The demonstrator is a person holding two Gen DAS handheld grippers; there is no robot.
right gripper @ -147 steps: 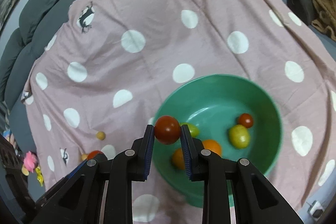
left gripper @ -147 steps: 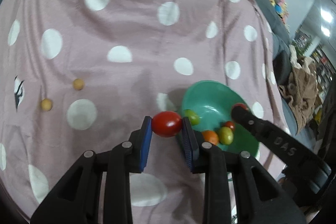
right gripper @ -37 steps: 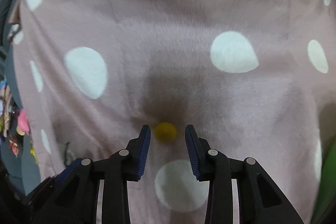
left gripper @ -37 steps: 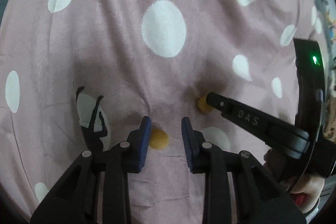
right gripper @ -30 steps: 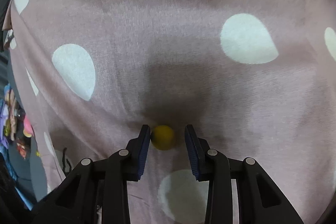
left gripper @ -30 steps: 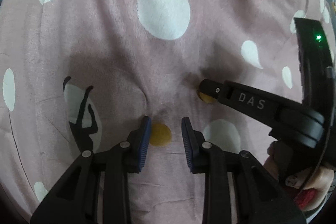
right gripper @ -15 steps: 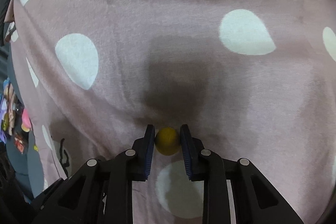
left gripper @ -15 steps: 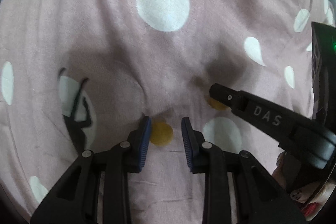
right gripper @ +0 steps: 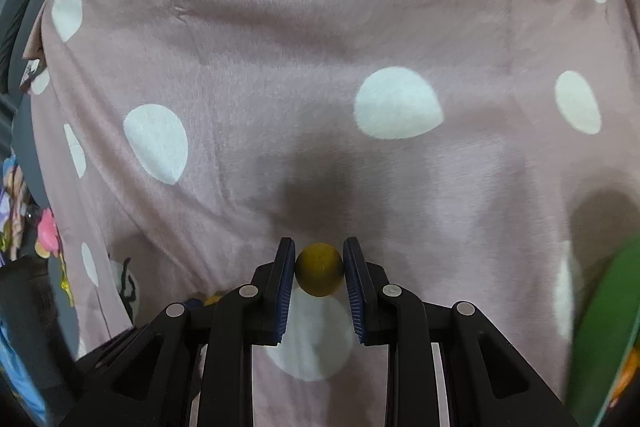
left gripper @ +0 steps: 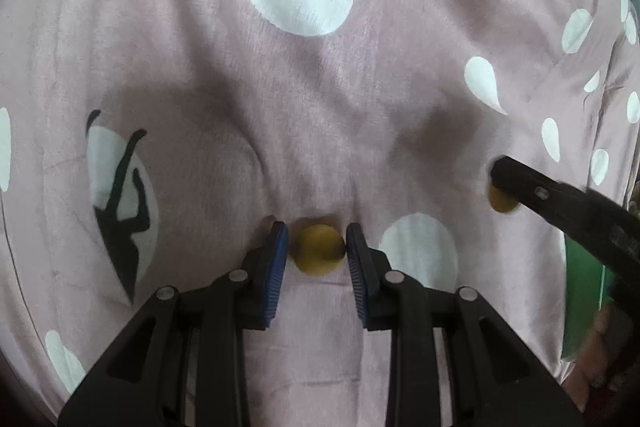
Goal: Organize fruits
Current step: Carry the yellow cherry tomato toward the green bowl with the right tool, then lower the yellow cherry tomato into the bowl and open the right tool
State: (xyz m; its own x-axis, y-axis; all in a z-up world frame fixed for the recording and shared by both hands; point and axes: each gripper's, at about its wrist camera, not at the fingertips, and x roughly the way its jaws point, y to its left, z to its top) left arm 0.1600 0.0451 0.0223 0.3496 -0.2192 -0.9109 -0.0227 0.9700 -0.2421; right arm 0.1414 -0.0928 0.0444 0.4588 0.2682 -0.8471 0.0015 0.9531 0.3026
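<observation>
Fruit on the left first: a small yellow ball [left gripper: 317, 249] lies on the dotted cloth [left gripper: 200, 87], straight ahead of the left gripper [left gripper: 316, 247] and squarely between its two blue pads [left gripper: 279, 247]. The right-hand pad looks to touch it or nearly so; on the other side a thin gap shows, so I read the jaws as closing round the fruit without a firm pinch yet. The ball is round and has no long axis to line up with, and it dents the soft cloth a little.

Further right in the left view, the right gripper's finger reaches in from the edge with a second yellow ball [left gripper: 500, 201] at its tip. The right view makes this plain: the right gripper [right gripper: 319, 269] is pinching that fruit [right gripper: 319, 269], with both pads pressed against its sides. It seems to be at or just above the cloth, over a white dot; I cannot tell which.

At the far right edge of both views a slice of the green bowl [right gripper: 608, 327] shows, with something orange inside it. So the bowl lies to the right of both grippers, and the right one is the nearer. The carry for each fruit therefore probably runs rightward, and the left gripper likely needs its grip finished first.
</observation>
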